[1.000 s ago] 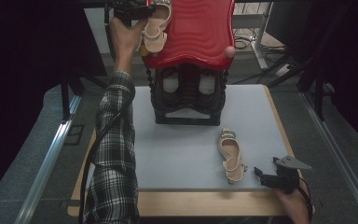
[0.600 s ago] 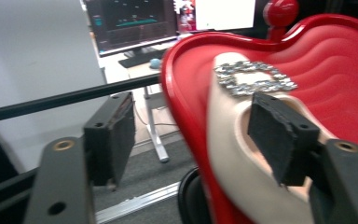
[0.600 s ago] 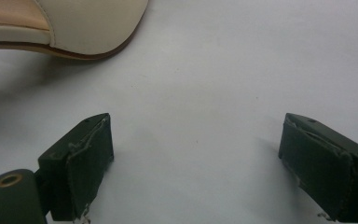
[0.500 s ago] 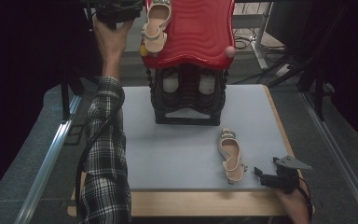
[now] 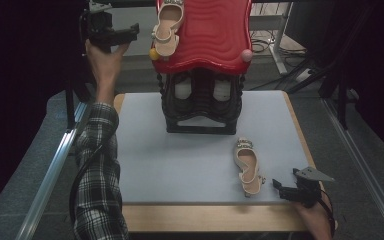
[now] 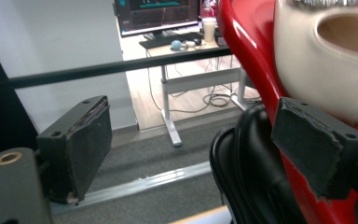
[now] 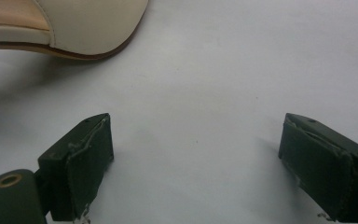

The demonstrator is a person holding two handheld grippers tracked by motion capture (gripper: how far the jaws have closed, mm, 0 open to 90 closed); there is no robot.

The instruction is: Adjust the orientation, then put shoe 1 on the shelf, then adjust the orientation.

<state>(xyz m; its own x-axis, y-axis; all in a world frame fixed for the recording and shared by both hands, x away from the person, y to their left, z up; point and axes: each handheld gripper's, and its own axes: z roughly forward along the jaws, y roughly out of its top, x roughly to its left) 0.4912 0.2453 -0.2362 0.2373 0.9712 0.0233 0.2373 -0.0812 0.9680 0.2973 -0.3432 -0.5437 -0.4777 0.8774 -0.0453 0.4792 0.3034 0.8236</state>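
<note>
Backing off toward the frame's upper left, the left gripper (image 5: 130, 34) is leaving one sandal (image 5: 167, 27) atop the red rack (image 5: 215, 30), jaws spread and empty. At lower right, the right gripper (image 5: 285, 187) is waiting wide open beside the second sandal (image 5: 247, 167) on the table (image 5: 180, 160); gripping it looks next.

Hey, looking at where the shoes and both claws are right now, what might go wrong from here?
1. The shoe on the red top lies at the left edge of the wavy red top; a nudge might tip it off.
2. The open left claw is raised beside that edge and may bump the rack.
3. The shoe on the table lies near the open right claw, which may push rather than grip it.
</note>
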